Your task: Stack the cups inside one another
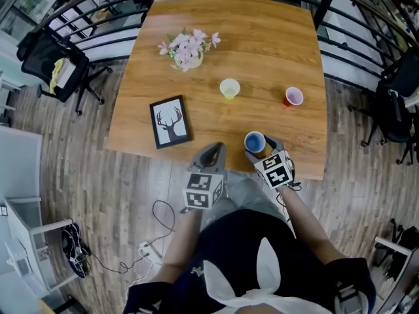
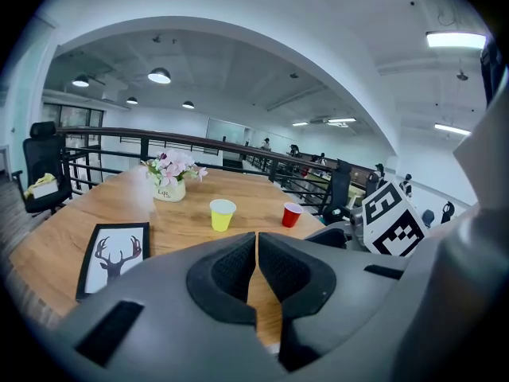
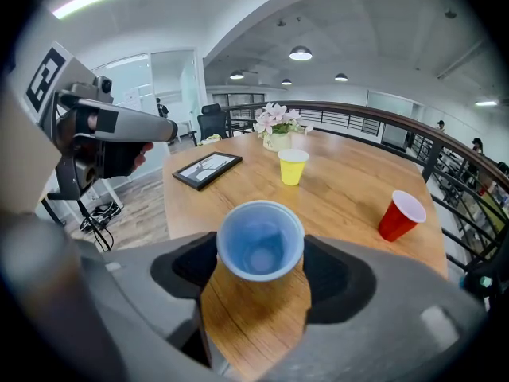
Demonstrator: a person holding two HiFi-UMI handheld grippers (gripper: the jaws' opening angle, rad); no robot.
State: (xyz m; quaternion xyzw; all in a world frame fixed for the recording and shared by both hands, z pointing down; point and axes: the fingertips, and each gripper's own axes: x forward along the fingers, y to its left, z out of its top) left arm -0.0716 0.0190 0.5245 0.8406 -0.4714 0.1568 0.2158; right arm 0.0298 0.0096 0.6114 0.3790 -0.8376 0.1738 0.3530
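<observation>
Near the wooden table's (image 1: 275,57) front edge, the right gripper (image 3: 260,259) is clasping the upright blue cup (image 3: 260,243); the yellow cup (image 3: 292,165) is standing almost straight ahead, the red cup (image 3: 400,216) off rightward, while the left gripper (image 2: 257,255) is hovering closed, empty

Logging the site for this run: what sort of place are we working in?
Probably an open office on a mezzanine or upper level: a wooden table stands beside a black railing, an office chair sits nearby, and round ceiling lights run overhead.
</observation>
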